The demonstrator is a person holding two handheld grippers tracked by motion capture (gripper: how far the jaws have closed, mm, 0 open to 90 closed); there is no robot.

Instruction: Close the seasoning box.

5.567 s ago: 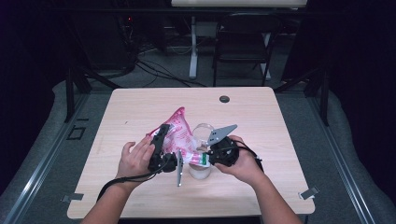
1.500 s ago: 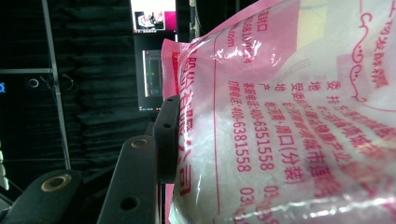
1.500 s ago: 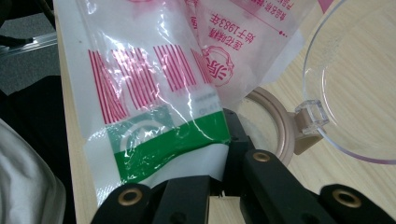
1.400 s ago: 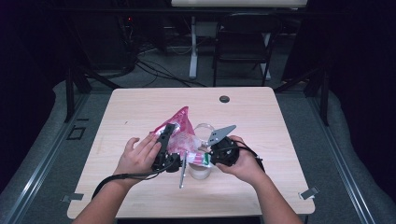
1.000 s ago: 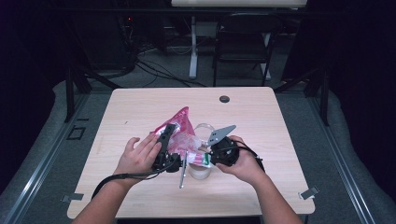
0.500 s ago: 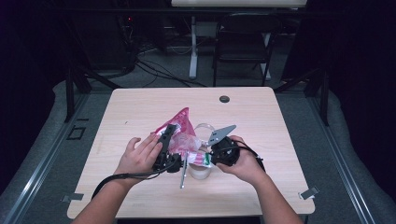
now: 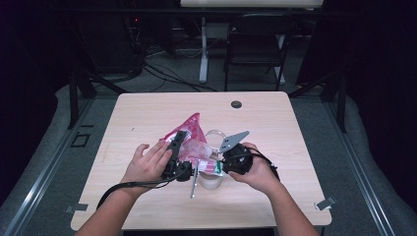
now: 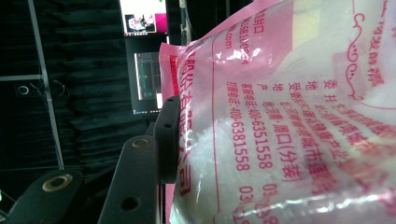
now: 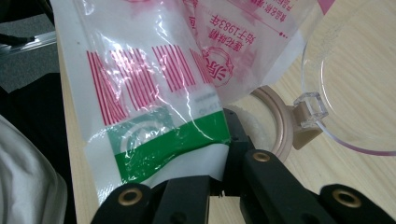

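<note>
Since the earlier frames the pink sugar bag (image 7: 193, 139) has tipped lower over the clear jar (image 7: 210, 178), its flip lid (image 9: 359, 88) open. The left gripper (image 7: 176, 156) pinches the bag's upper part; the right gripper (image 7: 227, 164) clamps its green-edged corner. All sits on a pale wooden table (image 7: 275, 123) in a dark room, a chair (image 7: 255, 49) behind.

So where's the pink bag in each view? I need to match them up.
High view: the pink bag sits mid-table, between the two tongs, tilted over the jar.
Left gripper view: the bag covers the right and centre, pressed against the jaw at lower left.
Right gripper view: its clear end with the green band hangs at centre-left.
Shared landmark: the bag's red print.
</note>
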